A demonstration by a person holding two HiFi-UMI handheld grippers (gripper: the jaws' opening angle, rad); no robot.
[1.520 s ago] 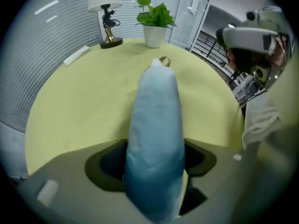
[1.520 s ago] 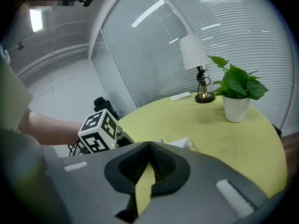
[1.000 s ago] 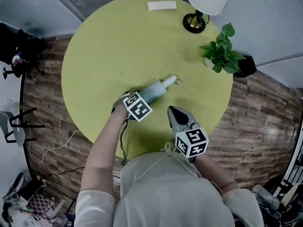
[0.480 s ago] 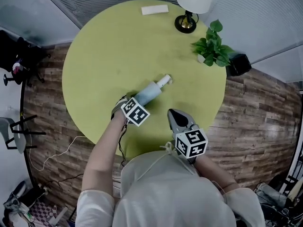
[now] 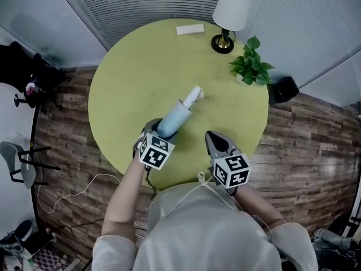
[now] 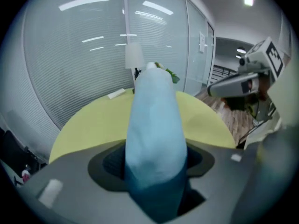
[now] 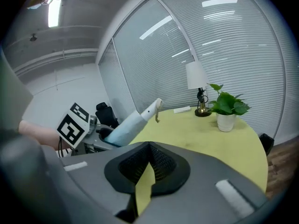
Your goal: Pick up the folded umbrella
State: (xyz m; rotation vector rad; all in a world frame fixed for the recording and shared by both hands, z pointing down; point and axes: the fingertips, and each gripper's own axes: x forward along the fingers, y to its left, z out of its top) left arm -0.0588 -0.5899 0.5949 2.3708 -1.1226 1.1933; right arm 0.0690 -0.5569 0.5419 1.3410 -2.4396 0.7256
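Round yellow-green worktop [image 5: 135, 72]: the left tongs [image 5: 162, 127], their jaws having just been closing, clamp the pale blue folded umbrella [image 5: 179, 113], which is held aslant off the worktop above its near edge. The right tongs [image 5: 210, 138] hover beside it, clenched and empty.

A round yellow-green surface [image 5: 130, 83] stands on a wood-plank floor [image 5: 293, 145]. Well ahead of the right gripper [image 5: 214, 139], near the far rim, stands a lamp [image 5: 230, 10] with a white shade. A potted plant [image 5: 251, 64] sits nearer that gripper, ahead and to its right. Far beyond the left gripper [image 5: 153, 130], a flat white slab [image 5: 190, 30] lies at the far edge.
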